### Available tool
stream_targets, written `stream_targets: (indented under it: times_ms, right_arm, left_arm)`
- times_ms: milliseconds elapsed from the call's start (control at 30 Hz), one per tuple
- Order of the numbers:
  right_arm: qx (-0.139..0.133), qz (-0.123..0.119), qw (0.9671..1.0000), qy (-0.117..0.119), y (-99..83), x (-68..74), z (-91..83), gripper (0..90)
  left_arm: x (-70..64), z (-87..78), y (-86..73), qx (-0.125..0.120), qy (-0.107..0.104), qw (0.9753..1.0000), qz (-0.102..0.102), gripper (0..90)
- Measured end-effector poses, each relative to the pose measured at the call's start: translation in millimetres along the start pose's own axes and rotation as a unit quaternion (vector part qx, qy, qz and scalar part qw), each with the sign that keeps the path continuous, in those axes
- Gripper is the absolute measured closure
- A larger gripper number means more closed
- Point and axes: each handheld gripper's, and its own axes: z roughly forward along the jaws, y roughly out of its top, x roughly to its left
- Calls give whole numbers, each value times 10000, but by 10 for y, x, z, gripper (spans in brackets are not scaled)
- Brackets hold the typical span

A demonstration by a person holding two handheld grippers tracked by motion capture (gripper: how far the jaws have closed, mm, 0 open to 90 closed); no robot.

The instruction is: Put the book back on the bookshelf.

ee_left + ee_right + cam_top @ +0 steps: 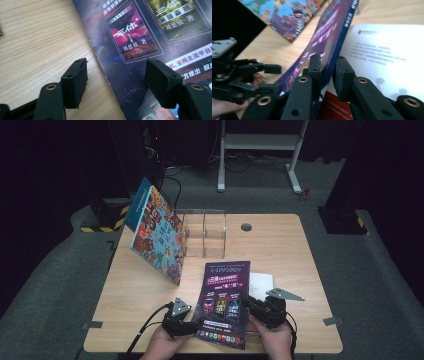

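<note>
The purple magazine (224, 304) is found at the near edge of the bench (280, 250), in front of the clear acrylic organiser (204, 234). Its right edge is clamped and lifted by the right hand-held gripper (327, 65). The left hand-held gripper (116, 82) is spread wide, straddling the magazine's left edge without gripping it.

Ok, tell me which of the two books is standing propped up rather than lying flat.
The colourful cartoon-covered book, leaning against the clear acrylic holder. The dark purple book lies on the table between the grippers.
</note>
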Motion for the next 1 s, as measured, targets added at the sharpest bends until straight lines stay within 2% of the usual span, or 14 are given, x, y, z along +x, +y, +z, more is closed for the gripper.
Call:
stream_targets:
  times_ms: [200, 300, 433, 667, 1000]
  right_arm:
    - [-273, -186, 9992, 222, 13, 163, -18, 832]
    - [-350, -294, 9985, 302, 19, 243, -24, 842]
    - [-412, -407, 9975, 395, 26, 325, -20, 846]
    - [-550, -638, 9959, 321, 68, 440, -60, 849]
    - [-988, -834, 9915, 176, 245, 524, -222, 850]
  left_arm:
    - [16, -27, -8, -17, 3, 10000, -65, 323]
    - [19, -46, -16, -21, 47, 10000, -11, 321]
    - [30, -69, -23, -49, 70, 10000, -35, 322]
    - [52, -101, -16, -114, 99, 9999, -47, 338]
    - [66, -163, 2, -264, 68, 9996, -86, 349]
